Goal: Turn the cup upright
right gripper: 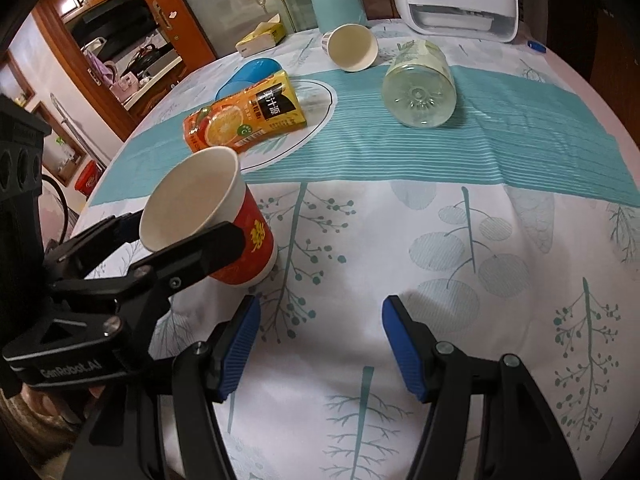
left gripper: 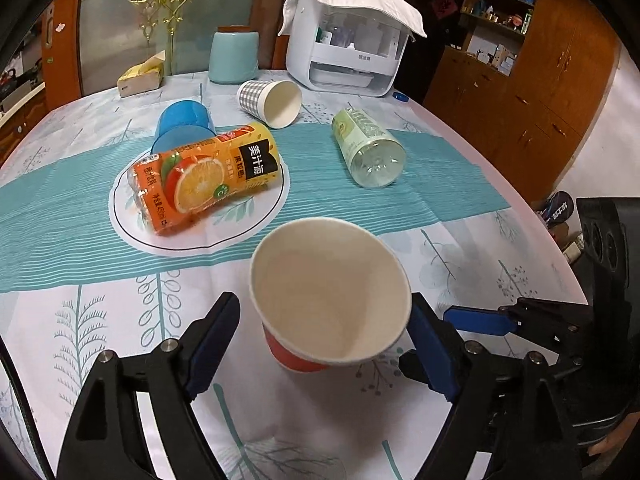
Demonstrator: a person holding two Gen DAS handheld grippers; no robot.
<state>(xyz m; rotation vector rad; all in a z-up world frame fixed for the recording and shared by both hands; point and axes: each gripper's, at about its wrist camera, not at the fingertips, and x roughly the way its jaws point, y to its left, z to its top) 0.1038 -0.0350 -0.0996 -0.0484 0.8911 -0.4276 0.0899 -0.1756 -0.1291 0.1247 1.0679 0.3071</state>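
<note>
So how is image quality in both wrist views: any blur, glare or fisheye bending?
Left wrist view: sharp overall, dark vignette corners, table edge bowed by the fisheye, red paper cup crisp between the left gripper fingers. Right wrist view: similar bending, soft shadow under the right gripper, no strong glare.

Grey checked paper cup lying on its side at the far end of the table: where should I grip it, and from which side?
Probably grip the grey checked paper cup across its side wall, about halfway along, coming down from above. It lies on its side with the open mouth toward the cameras, so both flanks are free; the thin rim would likely buckle.
</note>
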